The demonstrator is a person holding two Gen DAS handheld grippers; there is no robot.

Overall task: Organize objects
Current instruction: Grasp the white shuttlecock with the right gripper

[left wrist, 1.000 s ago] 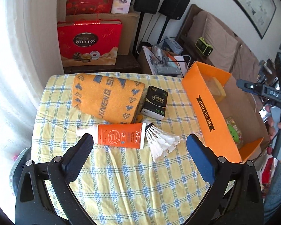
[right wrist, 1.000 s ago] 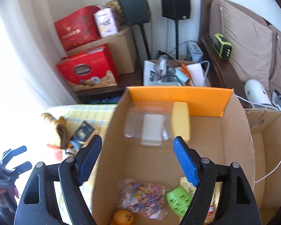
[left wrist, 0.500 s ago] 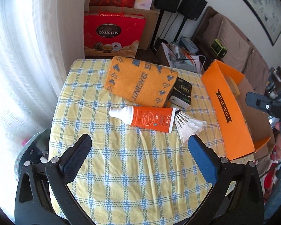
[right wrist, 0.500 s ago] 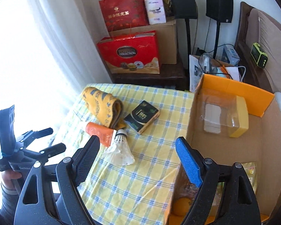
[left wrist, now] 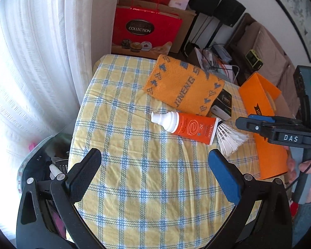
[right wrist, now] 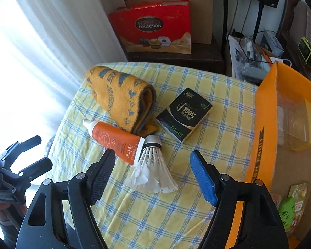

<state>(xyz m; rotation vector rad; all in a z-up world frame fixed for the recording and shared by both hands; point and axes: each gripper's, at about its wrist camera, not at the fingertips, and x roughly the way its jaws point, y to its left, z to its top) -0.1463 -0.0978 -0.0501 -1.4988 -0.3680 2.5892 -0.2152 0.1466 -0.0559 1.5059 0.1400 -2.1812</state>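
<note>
On the yellow checked tablecloth point(left wrist: 147, 182) lie a folded orange towel point(left wrist: 184, 87), an orange sunscreen tube point(left wrist: 188, 127), a white shuttlecock point(right wrist: 153, 170) and a black tissue pack point(right wrist: 184, 114). My right gripper point(right wrist: 152, 173) is open, low over the shuttlecock, its jaws on either side of the feathers. It also shows in the left wrist view point(left wrist: 257, 122). My left gripper point(left wrist: 154, 172) is open and empty above the table's near part. The orange cardboard box point(right wrist: 265, 128) stands at the right.
The box holds a clear plastic case point(right wrist: 294, 120), a green item point(right wrist: 287, 209) and packets. A red gift bag point(right wrist: 153, 27) and cardboard boxes stand behind the table. White curtains point(left wrist: 31, 62) hang at the left. A sofa point(left wrist: 269, 47) is at the back right.
My right gripper swung from over the box to the left and down, now over the shuttlecock. My left gripper drew back and to the left. Both stay open.
</note>
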